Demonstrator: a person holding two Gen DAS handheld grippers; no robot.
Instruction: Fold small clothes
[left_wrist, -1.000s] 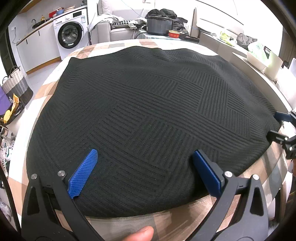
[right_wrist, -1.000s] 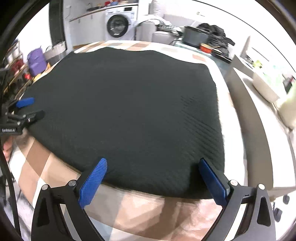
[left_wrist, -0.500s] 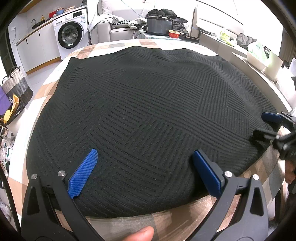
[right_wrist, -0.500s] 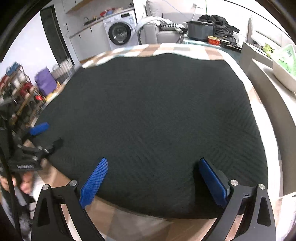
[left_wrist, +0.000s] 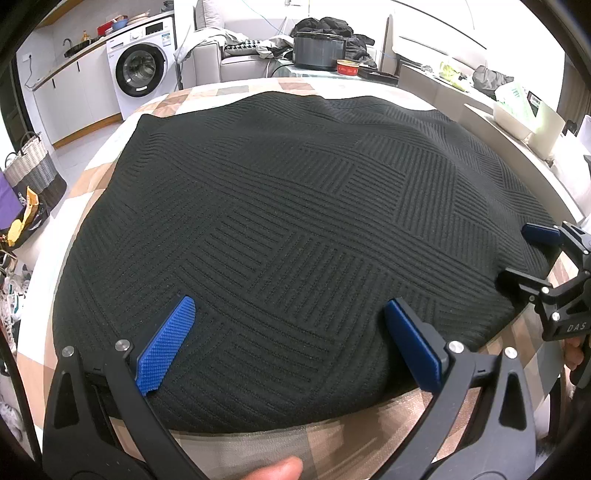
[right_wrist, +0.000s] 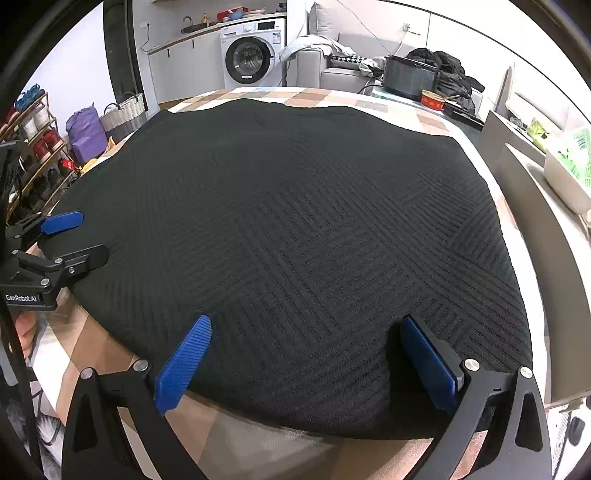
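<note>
A black knit garment with a ribbed block pattern lies spread flat over most of the checkered table. My left gripper stands open over the near hem, blue pads wide apart, nothing between them. At the right edge of the left wrist view, my right gripper is open at the garment's near right corner. In the right wrist view the garment fills the frame. There my right gripper is open above the hem, and the left gripper is open at the left corner.
Behind the table are a washing machine, a sofa with clothes, a black pot and a red bowl. Baskets and a shoe rack stand left. A white bin sits right.
My right gripper has swung in toward the garment's near right corner and now faces it squarely. The left gripper has barely moved. The garment lies as before.
</note>
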